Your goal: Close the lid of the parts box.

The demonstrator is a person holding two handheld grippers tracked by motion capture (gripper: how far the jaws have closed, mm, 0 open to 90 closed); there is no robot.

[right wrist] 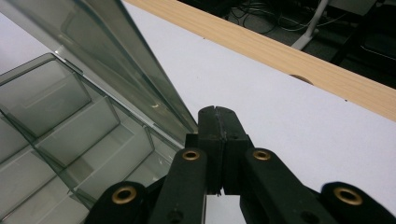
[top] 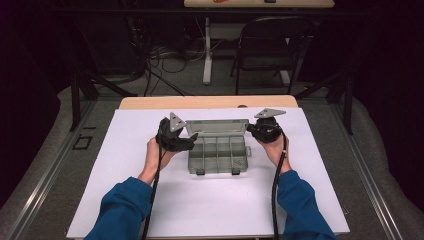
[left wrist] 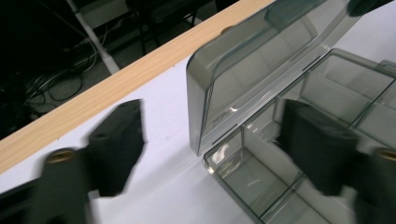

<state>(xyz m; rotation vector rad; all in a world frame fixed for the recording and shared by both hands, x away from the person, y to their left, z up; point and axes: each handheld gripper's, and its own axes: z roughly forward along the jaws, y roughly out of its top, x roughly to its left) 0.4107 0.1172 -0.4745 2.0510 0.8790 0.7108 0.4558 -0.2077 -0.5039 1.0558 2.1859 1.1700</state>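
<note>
A clear grey plastic compartment box (top: 218, 154) lies open on the white sheet, its lid (top: 217, 127) raised at the back. Its several compartments (right wrist: 70, 121) look empty. My left gripper (top: 192, 142) is at the box's left end. In the left gripper view its jaws stand wide apart, open (left wrist: 219, 149), with the lid's corner (left wrist: 205, 93) and the box's end wall (left wrist: 224, 158) between them and the pads not pressing. My right gripper (top: 250, 129) sits at the box's right rear corner, its jaws (right wrist: 217, 122) shut together with nothing seen between them, right beside the lid's edge (right wrist: 140, 70).
The white sheet (top: 210, 200) covers most of the wooden table, whose bare far edge (top: 207, 102) runs just behind the box. Beyond the table stand a dark folding chair (top: 270, 50), a table leg (top: 207, 50) and floor cables (top: 165, 55).
</note>
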